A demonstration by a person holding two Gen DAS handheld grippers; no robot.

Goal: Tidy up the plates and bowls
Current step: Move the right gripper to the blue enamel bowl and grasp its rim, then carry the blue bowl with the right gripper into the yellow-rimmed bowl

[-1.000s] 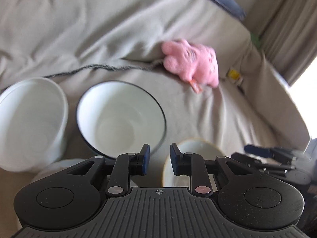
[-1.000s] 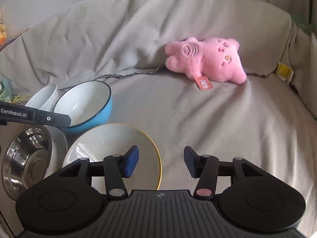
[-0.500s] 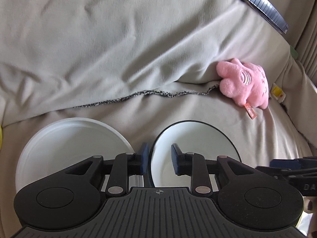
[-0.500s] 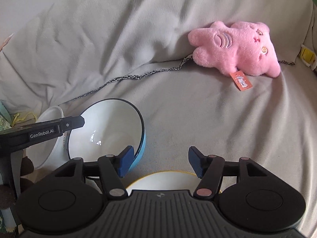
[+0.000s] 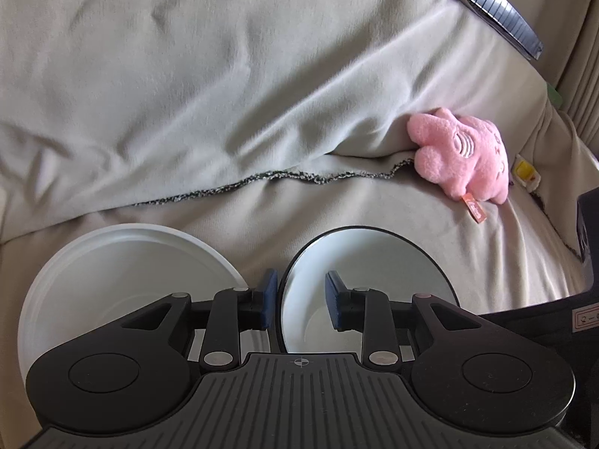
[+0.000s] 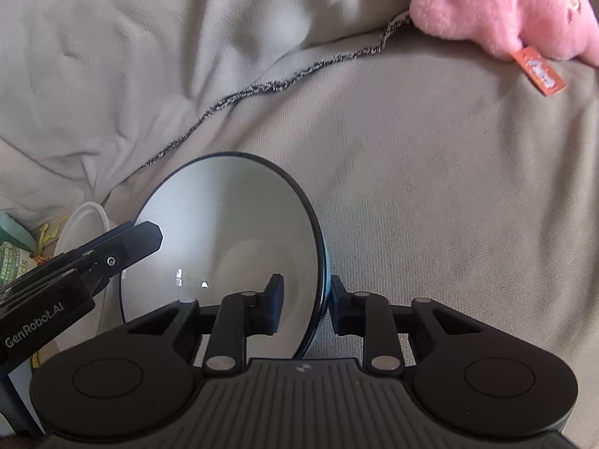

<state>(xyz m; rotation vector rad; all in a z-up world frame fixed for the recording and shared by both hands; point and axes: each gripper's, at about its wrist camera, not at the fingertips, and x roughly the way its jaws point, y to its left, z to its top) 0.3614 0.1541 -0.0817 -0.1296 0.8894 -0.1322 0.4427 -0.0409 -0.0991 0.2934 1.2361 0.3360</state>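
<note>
Two grippers are straddling opposite sides of one dark-rimmed bowl [image 6: 232,232] on the grey sofa cover [image 6: 430,194]; the right gripper [image 6: 303,308] is sitting with its jaws apart, one blue pad inside the bowl and the other just outside the blue outer wall, the rim passing between them, though I cannot tell whether either pad is touching it; the left gripper [image 5: 301,301] is standing likewise apart in its own view, its right pad hanging over the bowl's white inside [image 5: 370,269] and its left pad lying in the narrow gap between that bowl and a plain white bowl [image 5: 123,277] just beside it on the left; in the right wrist view the left gripper's black body [image 6: 75,269] is reaching in from the left edge, with the white bowl [image 6: 80,224] partly showing behind it; farther back a dark stitched seam [image 5: 277,181] is running across the cover; beyond it, a pink plush toy [image 5: 462,155] with an orange tag is lying against the backrest.
</note>
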